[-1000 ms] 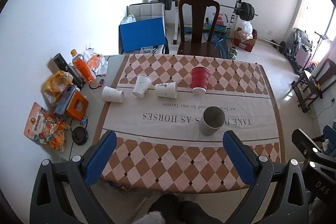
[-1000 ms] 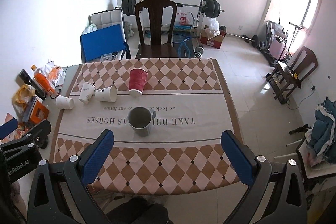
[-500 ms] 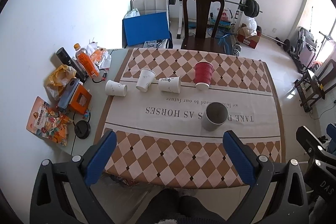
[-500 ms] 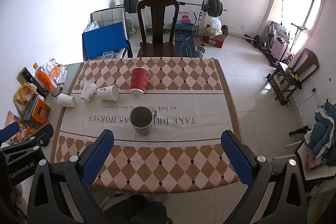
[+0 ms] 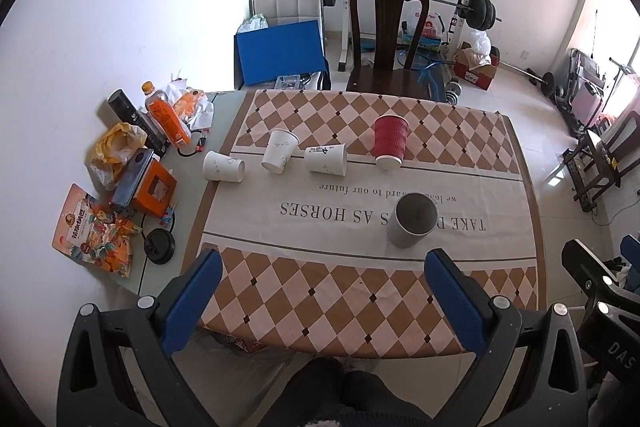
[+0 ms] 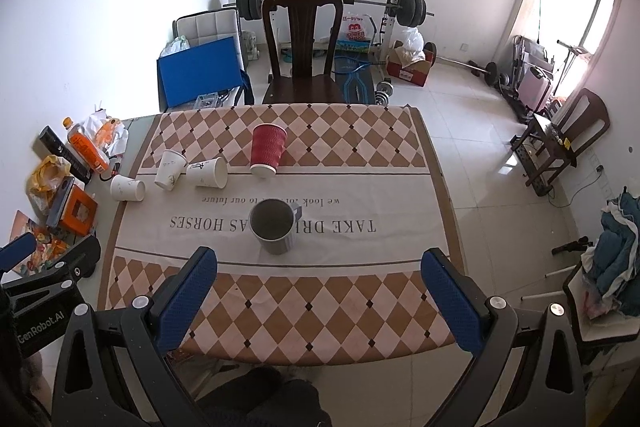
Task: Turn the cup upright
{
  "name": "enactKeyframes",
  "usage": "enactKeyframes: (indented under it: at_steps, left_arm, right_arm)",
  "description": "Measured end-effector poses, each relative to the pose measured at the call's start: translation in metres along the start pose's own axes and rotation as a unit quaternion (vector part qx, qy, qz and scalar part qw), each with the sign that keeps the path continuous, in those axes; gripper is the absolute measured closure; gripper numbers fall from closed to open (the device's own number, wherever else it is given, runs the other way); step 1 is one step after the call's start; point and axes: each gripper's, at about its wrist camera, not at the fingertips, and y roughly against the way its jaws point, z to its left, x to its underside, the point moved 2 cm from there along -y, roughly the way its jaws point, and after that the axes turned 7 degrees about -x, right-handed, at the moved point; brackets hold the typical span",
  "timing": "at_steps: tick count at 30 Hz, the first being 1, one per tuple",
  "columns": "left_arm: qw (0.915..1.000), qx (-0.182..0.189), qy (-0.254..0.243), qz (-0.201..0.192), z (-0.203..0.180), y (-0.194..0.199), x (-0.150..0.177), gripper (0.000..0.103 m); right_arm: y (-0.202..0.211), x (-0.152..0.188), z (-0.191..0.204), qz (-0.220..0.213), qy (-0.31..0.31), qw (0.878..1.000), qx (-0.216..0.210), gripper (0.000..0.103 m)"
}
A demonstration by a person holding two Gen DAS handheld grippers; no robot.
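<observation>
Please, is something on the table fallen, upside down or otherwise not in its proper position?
Yes. The red paper cup stands upside down, rim on the tablecloth. Of three white paper cups, the left one and the right one lie on their sides, and the middle one stands inverted and tilted. Only the grey mug is upright. Nothing looks spilled.

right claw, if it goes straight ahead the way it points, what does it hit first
Probably the grey metal mug, standing upright on the checked tablecloth ahead of the open right claw, slightly left of its centre line. Depth is unclear, so it might pass just beside it.
</observation>
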Motion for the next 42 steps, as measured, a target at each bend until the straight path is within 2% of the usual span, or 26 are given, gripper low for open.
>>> enactKeyframes:
  at_steps: [42]
  left_arm:
    - [1.0, 0.004, -0.002, -0.003, -0.0029, 0.0027, -0.0035, 0.0]
  right_arm:
    - [0.0001, -0.0053, 0.0043, 0.002, 0.003, 1.0, 0.001, 0.0]
